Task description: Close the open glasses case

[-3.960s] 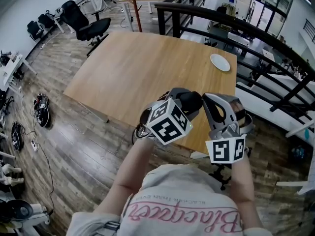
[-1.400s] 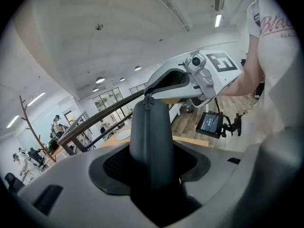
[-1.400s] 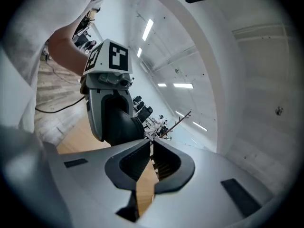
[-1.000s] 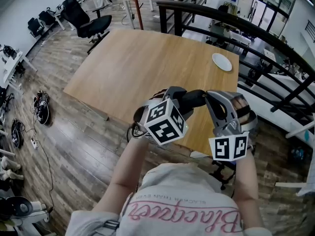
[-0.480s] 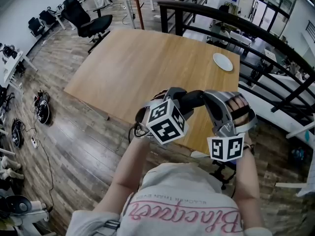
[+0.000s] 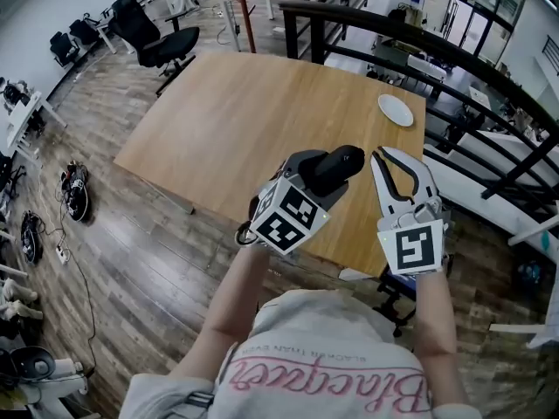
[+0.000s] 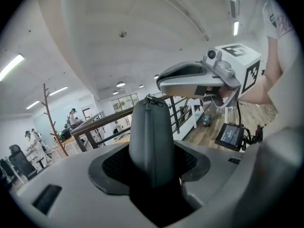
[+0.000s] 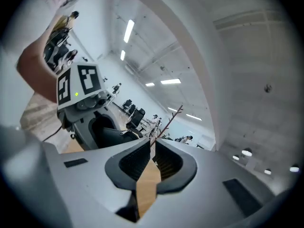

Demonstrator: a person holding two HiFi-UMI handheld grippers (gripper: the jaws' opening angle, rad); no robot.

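— What sits between the right tool's jaws?
— Nothing. The tips meet, with counter wood behind them.
— At nine o'clock?
— The left tool, under its cube, gripping a dark case.

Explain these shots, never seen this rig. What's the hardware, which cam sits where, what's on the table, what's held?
There is no robot arm here: a person holds a two-jaw gripper in each hand. The cubes with square markers are part of the grippers. The head view comes from a camera on the person's head, looking steeply down. The other two cameras ride on the grippers and look along their jaws.

The left gripper is clamped on a dark case, held in the air over the near edge of the wooden table. The right gripper is beside it, jaws together, holding nothing. A white plate lies near the table's far right corner. The case looks closed from these angles, but I can't be sure.
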